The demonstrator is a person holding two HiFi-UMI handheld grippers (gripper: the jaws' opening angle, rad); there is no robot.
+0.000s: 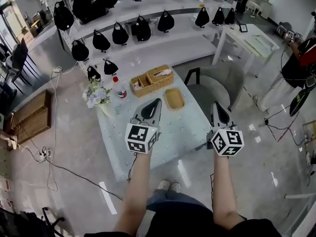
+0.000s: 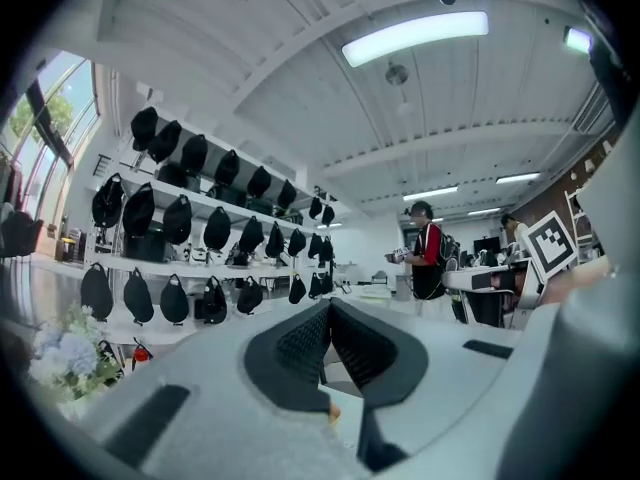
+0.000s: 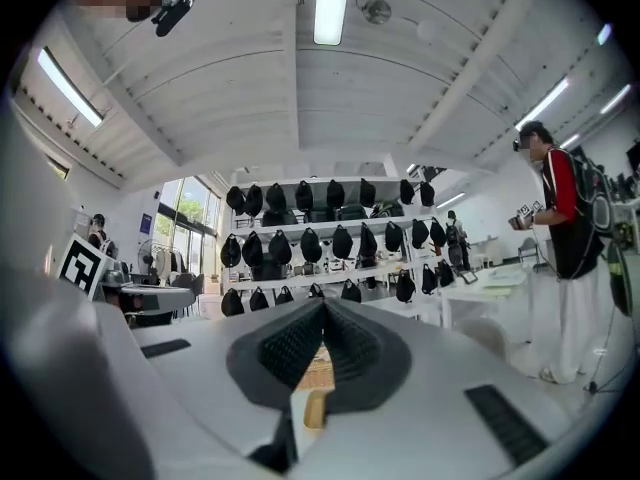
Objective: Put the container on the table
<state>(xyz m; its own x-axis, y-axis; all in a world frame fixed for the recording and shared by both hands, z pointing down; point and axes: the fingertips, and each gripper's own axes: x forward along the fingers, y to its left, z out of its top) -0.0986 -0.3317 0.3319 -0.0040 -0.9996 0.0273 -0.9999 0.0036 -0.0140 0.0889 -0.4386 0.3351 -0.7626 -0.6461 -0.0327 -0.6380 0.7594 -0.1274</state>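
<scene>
The container (image 1: 174,98) is a flat tan dish with a low rim. It sits on the pale table (image 1: 181,128), near the far edge. Two woven baskets (image 1: 151,80) stand just beside it, to the left. Further left are a bottle with a red cap (image 1: 119,89) and some flowers (image 1: 97,94). A grey chair (image 1: 212,89) stands behind the table. The left gripper (image 1: 157,101) is near the dish, not touching it. The right gripper (image 1: 216,104) is over the table's right edge. Both have their jaws pressed together, with nothing between them.
</scene>
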